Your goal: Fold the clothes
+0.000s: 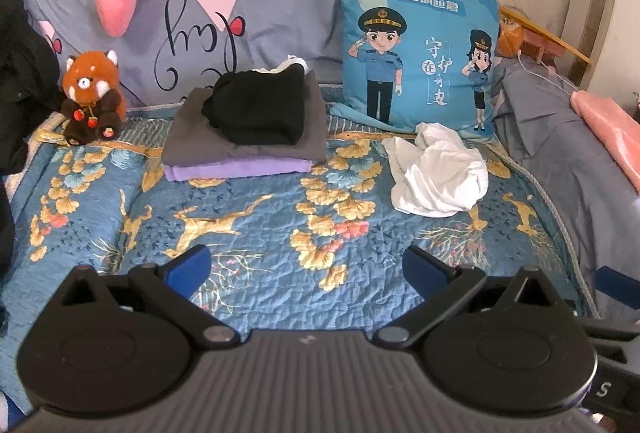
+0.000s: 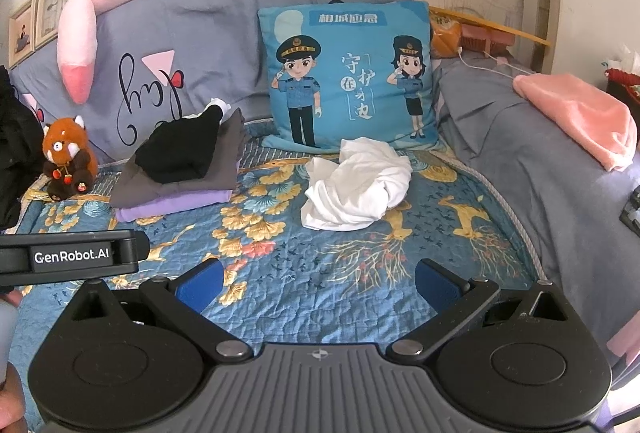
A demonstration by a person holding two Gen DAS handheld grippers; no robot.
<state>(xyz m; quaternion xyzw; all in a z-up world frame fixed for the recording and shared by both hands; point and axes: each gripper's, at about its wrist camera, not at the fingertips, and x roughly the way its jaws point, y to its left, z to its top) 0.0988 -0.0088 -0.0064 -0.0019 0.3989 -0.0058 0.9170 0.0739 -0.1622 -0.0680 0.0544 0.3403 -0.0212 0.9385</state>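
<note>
A crumpled white garment [image 1: 438, 171] [image 2: 356, 185] lies on the blue patterned quilt [image 1: 248, 233] [image 2: 352, 265], in front of the blue cartoon cushion. To its left sits a folded stack [image 1: 244, 129] [image 2: 180, 169]: a black piece on top, grey under it, purple at the bottom. My left gripper [image 1: 307, 271] hovers open above the quilt, well short of both. My right gripper [image 2: 318, 283] is open too, nothing between its blue pads, with the white garment ahead of it. The left gripper's body [image 2: 68, 257] shows at the left edge of the right wrist view.
A red-panda plush [image 1: 92, 99] [image 2: 68, 163] sits left of the stack. The blue cushion [image 1: 418, 49] [image 2: 348, 77] leans on a grey-purple pillow. A grey duvet with a pink towel [image 1: 612, 137] [image 2: 580, 117] lies on the right. Dark clothing [image 1: 20, 73] hangs at far left.
</note>
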